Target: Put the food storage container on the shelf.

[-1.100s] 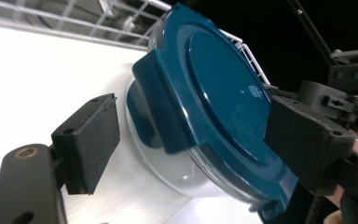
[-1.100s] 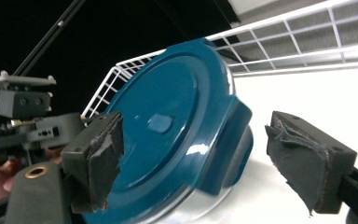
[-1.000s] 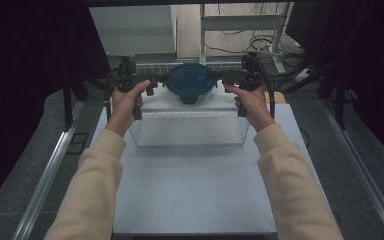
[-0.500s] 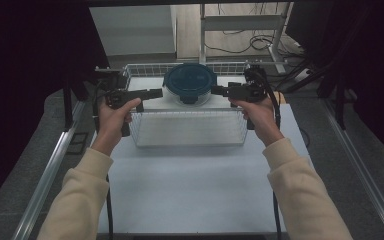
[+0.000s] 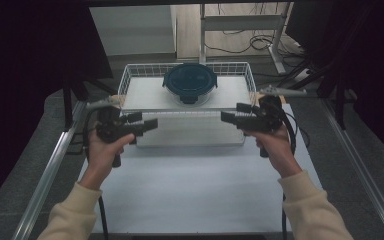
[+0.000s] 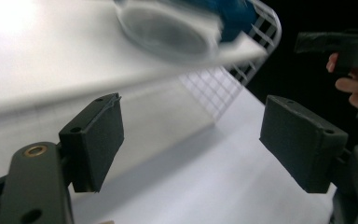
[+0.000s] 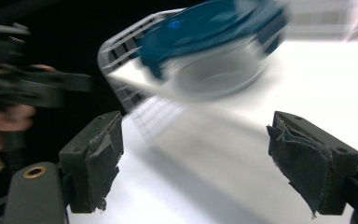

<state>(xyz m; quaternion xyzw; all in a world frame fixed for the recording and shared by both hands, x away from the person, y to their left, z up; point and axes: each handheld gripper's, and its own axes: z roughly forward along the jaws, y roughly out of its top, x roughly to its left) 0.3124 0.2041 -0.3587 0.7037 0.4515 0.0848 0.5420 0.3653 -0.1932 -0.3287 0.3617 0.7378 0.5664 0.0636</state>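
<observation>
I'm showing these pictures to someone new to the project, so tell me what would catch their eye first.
First, the round container with the dark blue lid, sitting at the far middle of the white wire basket on the table. Next, the two black grippers held in front of the basket, the left gripper and the right gripper, pointing inward at each other with their jaws apart and nothing between them.

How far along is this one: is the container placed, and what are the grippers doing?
Done, it seems: the lidded container sits in the wire basket, with nothing gripping it. In hand: nothing; the left gripper and right gripper are both open, in front of the basket, pointing at each other. Left: perhaps only drawing the hands away, though I can't tell whether another step follows.
</observation>
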